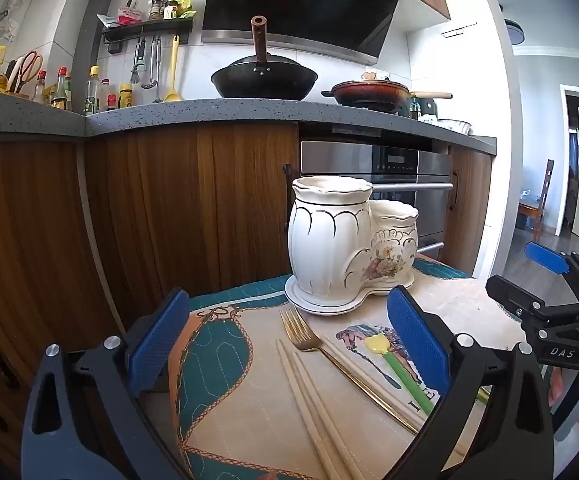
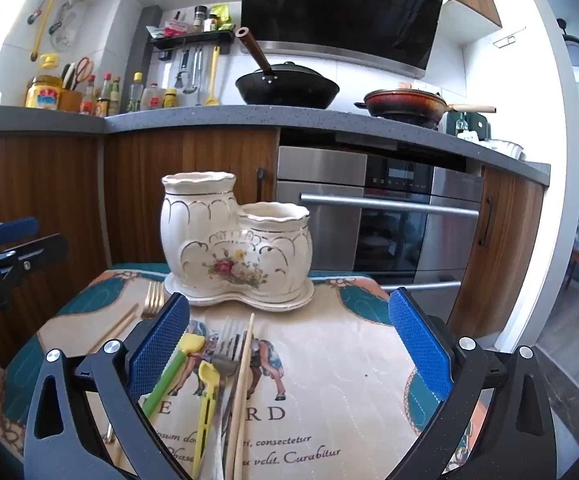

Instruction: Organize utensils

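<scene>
Both the left gripper [image 1: 289, 344] and right gripper [image 2: 289, 344] gape wide, empty. At lower centre, utensils cover the cloth's [image 2: 349, 380] print: "RD", "consectetur", "Curabitur" stay readable. Forks [image 2: 225, 344], chopsticks [image 2: 243, 380], yellow-green spoons [image 2: 209, 392] lie before the ceramic holder [image 2: 233, 240], mid-frame.

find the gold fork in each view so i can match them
Left wrist: gold fork lies centre, between the open fingers, tines toward the holder.
Right wrist: gold fork sits left of centre, beyond the left finger, only its tines showing.
Shared landmark: the white ceramic holder.
</scene>
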Tool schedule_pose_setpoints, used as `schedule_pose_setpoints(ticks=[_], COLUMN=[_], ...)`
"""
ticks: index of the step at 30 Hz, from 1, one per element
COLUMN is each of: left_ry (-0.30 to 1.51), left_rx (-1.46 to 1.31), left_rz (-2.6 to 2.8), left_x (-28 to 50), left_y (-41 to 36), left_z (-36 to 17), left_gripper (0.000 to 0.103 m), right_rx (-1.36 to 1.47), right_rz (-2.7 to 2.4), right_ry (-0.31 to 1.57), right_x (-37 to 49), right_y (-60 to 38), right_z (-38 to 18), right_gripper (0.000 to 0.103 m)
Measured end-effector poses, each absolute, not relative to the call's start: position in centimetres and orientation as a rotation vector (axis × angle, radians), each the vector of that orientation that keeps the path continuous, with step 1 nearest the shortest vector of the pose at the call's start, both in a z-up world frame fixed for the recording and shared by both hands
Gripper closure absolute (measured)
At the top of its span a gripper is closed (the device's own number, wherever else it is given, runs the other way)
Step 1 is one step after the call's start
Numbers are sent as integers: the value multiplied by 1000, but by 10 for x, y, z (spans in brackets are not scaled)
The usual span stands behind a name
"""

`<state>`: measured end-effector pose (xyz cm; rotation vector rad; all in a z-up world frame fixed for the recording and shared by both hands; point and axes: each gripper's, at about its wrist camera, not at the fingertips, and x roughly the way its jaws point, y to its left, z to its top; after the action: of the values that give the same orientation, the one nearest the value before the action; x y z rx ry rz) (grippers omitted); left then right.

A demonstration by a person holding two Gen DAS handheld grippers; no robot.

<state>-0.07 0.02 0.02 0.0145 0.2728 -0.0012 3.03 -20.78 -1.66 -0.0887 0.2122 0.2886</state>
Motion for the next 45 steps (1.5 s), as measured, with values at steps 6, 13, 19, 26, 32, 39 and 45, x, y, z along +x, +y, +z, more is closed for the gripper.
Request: schedule_pose_setpoints(ticks=[6, 13, 19, 26, 32, 39, 45], left_ry=[285, 285, 288, 290, 291, 290, 291], left_rx=[19, 17, 18, 17, 17, 17, 16], left_rz=[-2, -3, -2, -3, -3, -2, -2], left_x=[0, -2, -1, 0, 0, -3, -1], left_y=[0, 0, 0, 0, 0, -1, -1], left_z=[0, 0, 0, 0, 0, 1, 0], left_gripper=[5, 5, 5, 5, 5, 5, 5], right_rx=[-82, -62, -56, -59, -58, -57, -58], right_rz=[284, 274, 271, 271, 273, 271, 270], right_ry=[228, 228, 225, 223, 223, 225, 220], right_x=[31, 32, 32, 33, 33, 34, 31], right_y=[-211, -213, -213, -212, -214, -214, -213], right_z=[-16, -17, -16, -15, -14, -14, -14], right_gripper=[4, 4, 4, 4, 4, 4, 4])
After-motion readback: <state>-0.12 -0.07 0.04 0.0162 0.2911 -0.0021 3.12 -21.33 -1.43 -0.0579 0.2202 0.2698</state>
